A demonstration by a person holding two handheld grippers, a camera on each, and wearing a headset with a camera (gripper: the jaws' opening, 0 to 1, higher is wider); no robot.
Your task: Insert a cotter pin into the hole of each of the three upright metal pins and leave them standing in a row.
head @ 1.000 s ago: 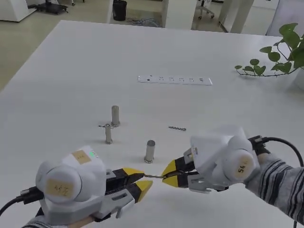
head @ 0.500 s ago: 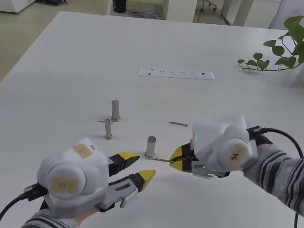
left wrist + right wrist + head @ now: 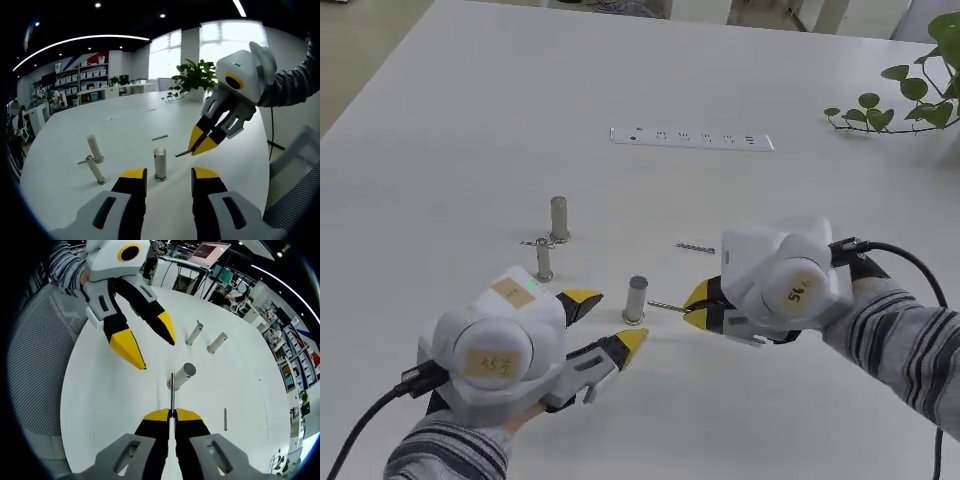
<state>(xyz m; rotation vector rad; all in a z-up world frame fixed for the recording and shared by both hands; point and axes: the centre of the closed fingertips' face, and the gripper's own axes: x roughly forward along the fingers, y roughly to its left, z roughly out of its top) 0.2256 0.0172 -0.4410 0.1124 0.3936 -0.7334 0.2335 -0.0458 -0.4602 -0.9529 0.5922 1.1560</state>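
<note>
Partly, the cotter pin [image 3: 172, 392] hides inside the clamped right tool [image 3: 171, 413].

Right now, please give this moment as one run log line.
right hand-held gripper: shut on cotter pin | tip near front metal pin | left hand-held gripper: open, empty

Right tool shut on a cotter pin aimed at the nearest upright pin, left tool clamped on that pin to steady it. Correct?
Not quite. The left tool is open, jaws apart and short of the nearest upright pin, as the left gripper view shows. The right tool is shut on a cotter pin aimed at that pin.
</note>
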